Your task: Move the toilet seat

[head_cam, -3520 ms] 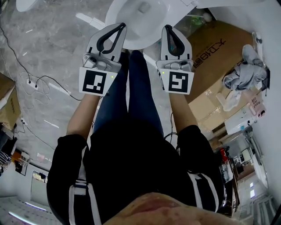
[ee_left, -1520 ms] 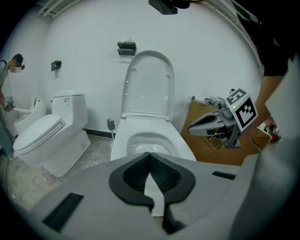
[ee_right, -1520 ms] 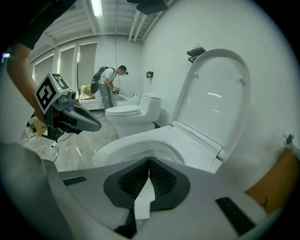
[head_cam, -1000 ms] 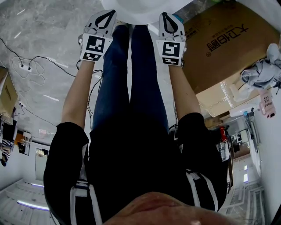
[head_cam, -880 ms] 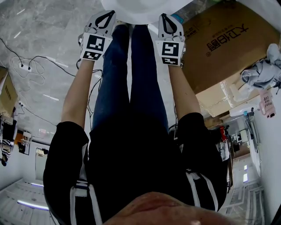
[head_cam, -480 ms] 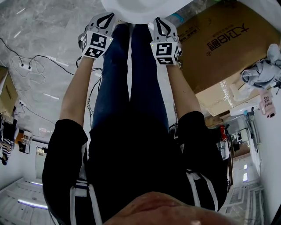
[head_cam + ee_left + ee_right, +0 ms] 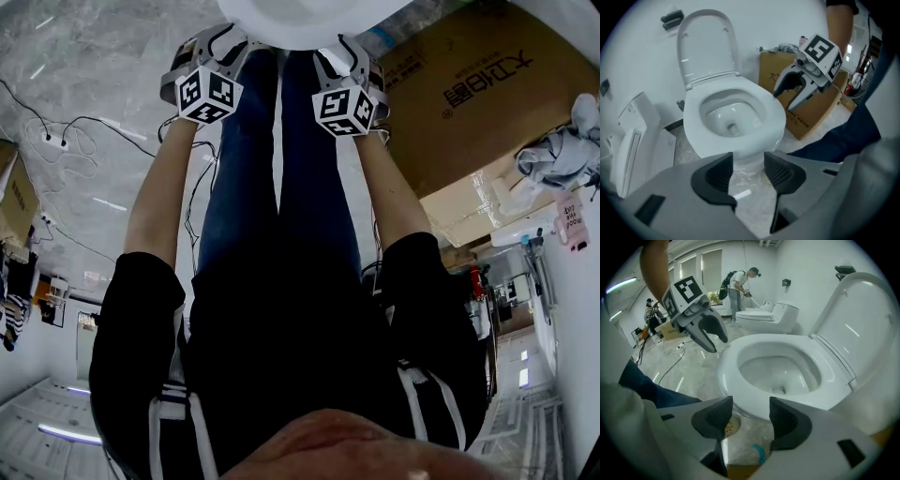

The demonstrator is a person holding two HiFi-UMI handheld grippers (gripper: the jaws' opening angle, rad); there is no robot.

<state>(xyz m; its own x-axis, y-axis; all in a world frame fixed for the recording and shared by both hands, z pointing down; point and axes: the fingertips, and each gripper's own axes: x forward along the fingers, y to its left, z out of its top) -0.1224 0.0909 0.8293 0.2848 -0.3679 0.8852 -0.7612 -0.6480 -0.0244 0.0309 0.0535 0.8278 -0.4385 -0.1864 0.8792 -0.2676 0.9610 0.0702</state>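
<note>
The white toilet has its seat ring lying on the bowl and the lid upright behind it. In the head view only the bowl's front edge shows, at the top. My left gripper hangs in front of the bowl's left front. My right gripper is at its right front. The jaws of both have just been opening; they stand open with nothing between them, clear of the seat. Each shows in the other's view: the right gripper, the left gripper. In the head view, the left gripper and right gripper flank my legs.
A big cardboard box stands right of the toilet, with a heap of cloth beyond it. Cables run over the marble floor at the left. A floor drain lies under the bowl. Farther off, a person works at a second toilet.
Both grippers have sunk a little toward the bowl's front and rolled, so their marker cubes now show a corner. Their jaws, shut before, now stand apart.
</note>
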